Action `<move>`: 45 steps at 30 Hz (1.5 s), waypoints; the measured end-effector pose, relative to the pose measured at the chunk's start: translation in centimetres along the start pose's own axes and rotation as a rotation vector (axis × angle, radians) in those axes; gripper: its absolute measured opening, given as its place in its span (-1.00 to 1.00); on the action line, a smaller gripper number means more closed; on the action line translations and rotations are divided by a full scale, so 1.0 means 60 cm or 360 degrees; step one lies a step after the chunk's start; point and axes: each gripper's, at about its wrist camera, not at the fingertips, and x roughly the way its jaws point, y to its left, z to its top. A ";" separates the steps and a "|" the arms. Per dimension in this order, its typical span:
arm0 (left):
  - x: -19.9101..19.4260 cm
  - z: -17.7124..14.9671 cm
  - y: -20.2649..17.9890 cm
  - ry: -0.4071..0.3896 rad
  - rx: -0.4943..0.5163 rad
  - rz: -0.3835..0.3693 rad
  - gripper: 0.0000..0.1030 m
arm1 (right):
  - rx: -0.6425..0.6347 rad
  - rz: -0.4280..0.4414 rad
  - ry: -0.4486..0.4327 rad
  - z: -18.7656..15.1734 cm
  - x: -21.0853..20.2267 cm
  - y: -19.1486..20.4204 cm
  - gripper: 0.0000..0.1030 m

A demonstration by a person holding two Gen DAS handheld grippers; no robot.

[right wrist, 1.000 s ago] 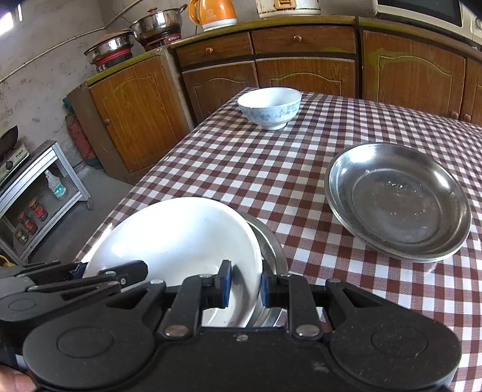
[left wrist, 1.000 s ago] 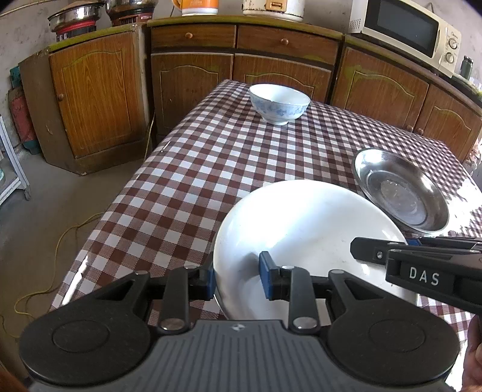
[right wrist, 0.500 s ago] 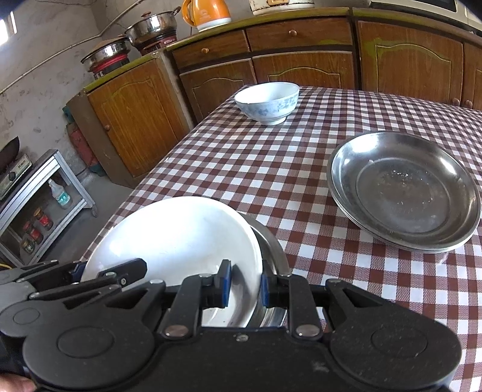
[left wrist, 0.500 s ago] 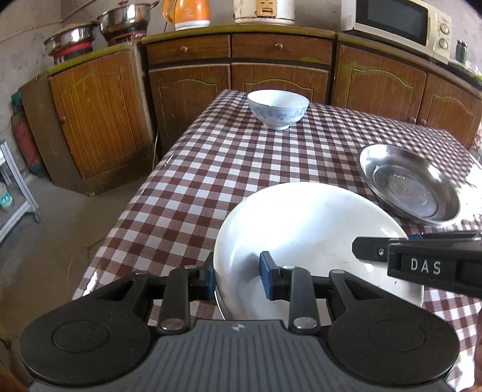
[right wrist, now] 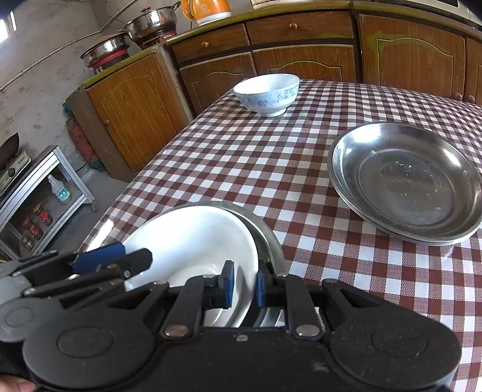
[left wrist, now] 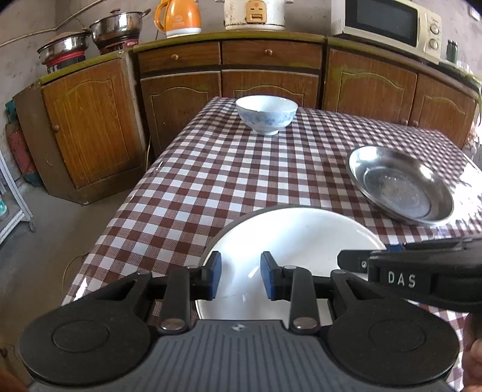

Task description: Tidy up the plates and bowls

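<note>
Grips the near rim of the white plate (right wrist: 195,241) with the right tongs (right wrist: 244,285), low in the middle of the right view. Has just been closing those jaws, with the rim between the blue pads, and now has them clenched on it. Holds the white plate tilted, raised on the gripped side, above a steel plate (right wrist: 266,238) that lies under it on the checked surface (left wrist: 241,181). Shows only a curved strip of that steel plate, to the right of and behind the white one.

Sets the left tongs (left wrist: 241,274) astride the same white plate at its left rim, low in the middle of the left view. Has these released: pads apart, one outside the rim and one over the plate's inside, neither seen pressing. Brings the right tongs in side-on from the lower right of the left view, above the plate's right edge.

Shows a pile (right wrist: 406,187) of steel plates at the right of both views, flat on the surface and apart from the white plate. Shows a bowl (left wrist: 266,116), white with a blue pattern, upright near the far edge of the surface, at the upper middle of the frame. Beyond it, wooden cupboards (left wrist: 90,120) across the top, with an orange kettle (left wrist: 177,16) and a microwave (left wrist: 388,24) on them.
</note>
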 end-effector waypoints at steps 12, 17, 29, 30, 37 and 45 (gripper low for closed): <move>-0.009 0.007 0.024 0.0010 -0.0123 -0.0001 -0.38 | -0.0047 -0.0029 -0.0030 0.003 -0.010 0.004 -0.56; -0.015 0.009 0.034 0.0008 -0.0176 -0.0010 -0.38 | -0.0033 -0.0031 -0.0054 0.007 -0.023 0.001 -0.53; -0.029 0.027 0.035 0.0011 -0.0233 -0.0028 -0.17 | -0.0064 -0.0056 -0.0160 0.020 -0.058 0.008 -0.44; -0.031 0.030 0.035 0.0012 -0.0240 -0.0025 -0.12 | -0.0068 -0.0058 -0.0170 0.022 -0.061 0.009 -0.38; -0.045 0.050 0.032 -0.0004 -0.0239 0.0009 0.40 | -0.0063 -0.0070 -0.0233 0.040 -0.090 0.008 0.08; -0.060 0.082 0.018 -0.0045 -0.0209 0.0037 0.66 | -0.0105 -0.0104 -0.0306 0.068 -0.132 0.002 0.40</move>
